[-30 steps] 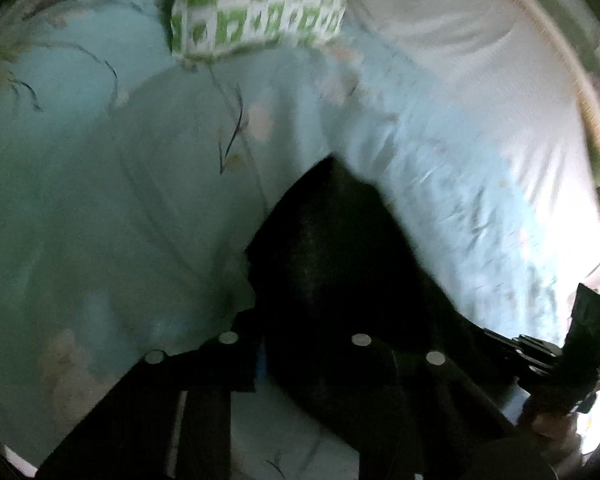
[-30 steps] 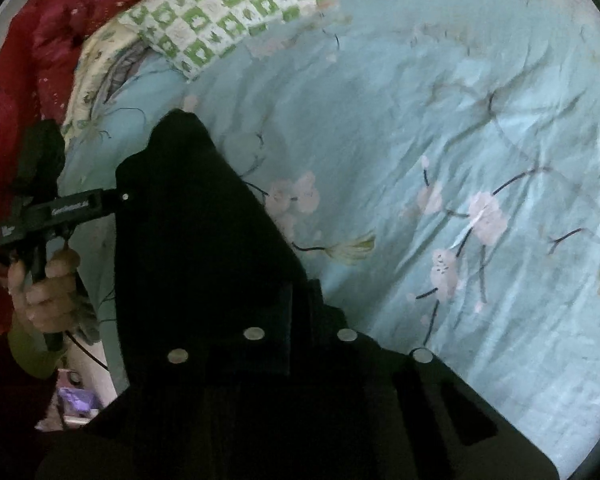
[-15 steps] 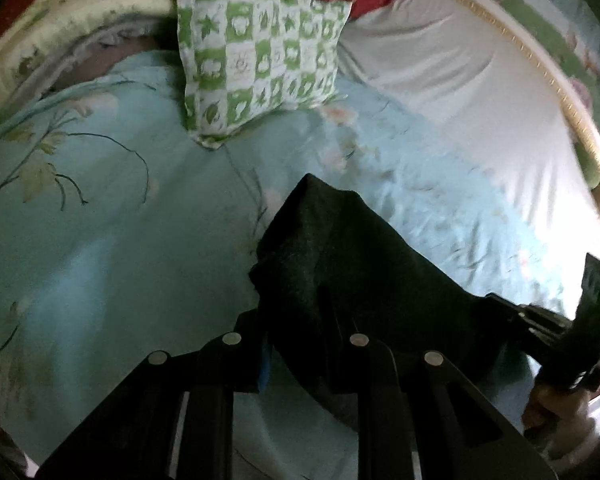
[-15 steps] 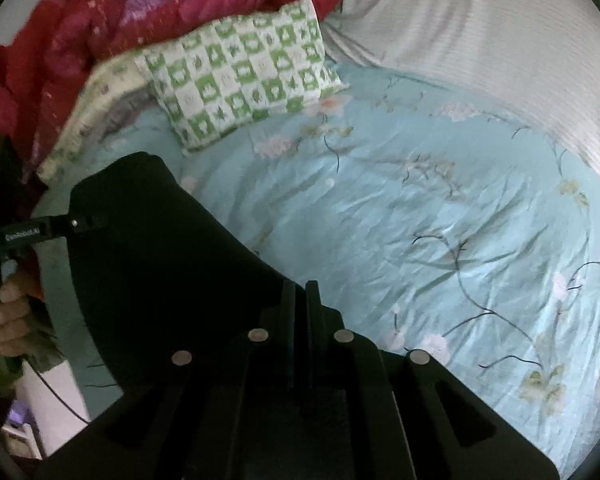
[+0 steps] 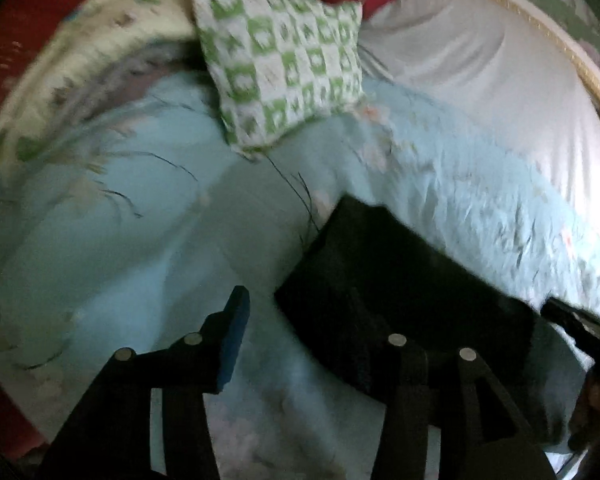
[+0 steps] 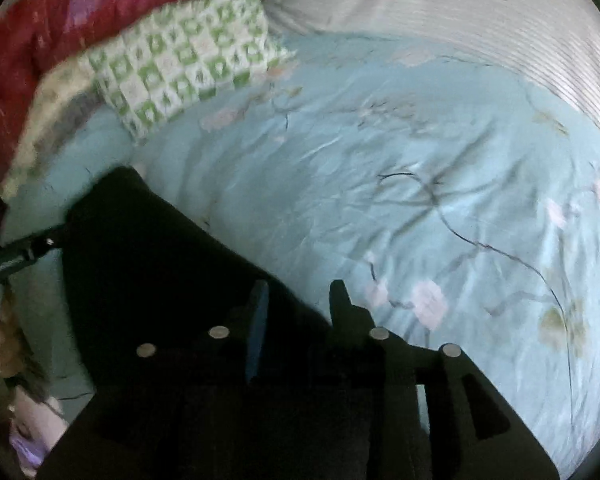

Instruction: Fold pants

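Note:
The black pants (image 5: 400,280) lie folded on the light blue flowered quilt (image 5: 140,240). They also show in the right wrist view (image 6: 148,272). My left gripper (image 5: 300,312) is open, its left finger over the quilt and its right finger at the near edge of the pants. My right gripper (image 6: 300,300) is open, with the pants' right edge under and between its fingers. The right gripper's body shows at the far right of the left wrist view (image 5: 580,328). The left gripper's body shows at the left edge of the right wrist view (image 6: 16,256).
A green and white checked pillow (image 5: 284,60) lies at the head of the bed, with a red blanket (image 6: 40,48) behind it. A white striped sheet (image 6: 460,8) covers the far side. The bed's gold-trimmed edge (image 5: 540,28) runs at upper right.
Both grippers have opened and let go of the pants, which now rest on the quilt. Both views have tilted up, so more of the pillow and bed head shows.

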Demonstrator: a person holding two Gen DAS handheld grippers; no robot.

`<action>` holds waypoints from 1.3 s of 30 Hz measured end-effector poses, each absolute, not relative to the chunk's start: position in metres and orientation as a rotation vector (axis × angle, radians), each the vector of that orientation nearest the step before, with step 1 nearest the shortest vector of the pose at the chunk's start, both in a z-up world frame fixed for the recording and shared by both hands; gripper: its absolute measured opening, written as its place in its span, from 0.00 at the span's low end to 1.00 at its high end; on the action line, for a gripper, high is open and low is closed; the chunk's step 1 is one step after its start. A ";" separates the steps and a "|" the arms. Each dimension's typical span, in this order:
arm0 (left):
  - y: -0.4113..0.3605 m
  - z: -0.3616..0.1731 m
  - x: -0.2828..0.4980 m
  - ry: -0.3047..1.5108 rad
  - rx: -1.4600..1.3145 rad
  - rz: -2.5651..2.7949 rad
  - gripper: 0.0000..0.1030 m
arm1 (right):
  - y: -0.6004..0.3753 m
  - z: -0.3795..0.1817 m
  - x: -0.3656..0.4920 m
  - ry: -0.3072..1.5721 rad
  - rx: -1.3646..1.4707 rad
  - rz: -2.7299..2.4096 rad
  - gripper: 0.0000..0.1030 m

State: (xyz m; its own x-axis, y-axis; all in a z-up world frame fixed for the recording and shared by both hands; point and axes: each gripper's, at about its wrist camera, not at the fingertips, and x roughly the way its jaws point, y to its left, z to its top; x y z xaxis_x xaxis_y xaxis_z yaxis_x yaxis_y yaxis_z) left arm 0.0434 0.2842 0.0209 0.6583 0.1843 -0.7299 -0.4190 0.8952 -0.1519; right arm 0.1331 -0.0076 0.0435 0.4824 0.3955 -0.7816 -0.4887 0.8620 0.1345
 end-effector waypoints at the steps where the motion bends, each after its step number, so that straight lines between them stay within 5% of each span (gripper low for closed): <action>1: 0.283 0.027 0.040 0.769 -0.328 0.337 0.47 | -0.015 0.050 0.126 0.910 -0.091 0.540 0.36; 10: 0.209 0.053 0.055 0.776 -0.223 0.081 0.58 | -0.097 0.076 0.051 0.887 0.038 0.476 0.43; 39: -0.173 0.023 0.125 1.021 0.384 -0.902 0.63 | -0.310 0.067 -0.110 0.828 0.424 -0.024 0.43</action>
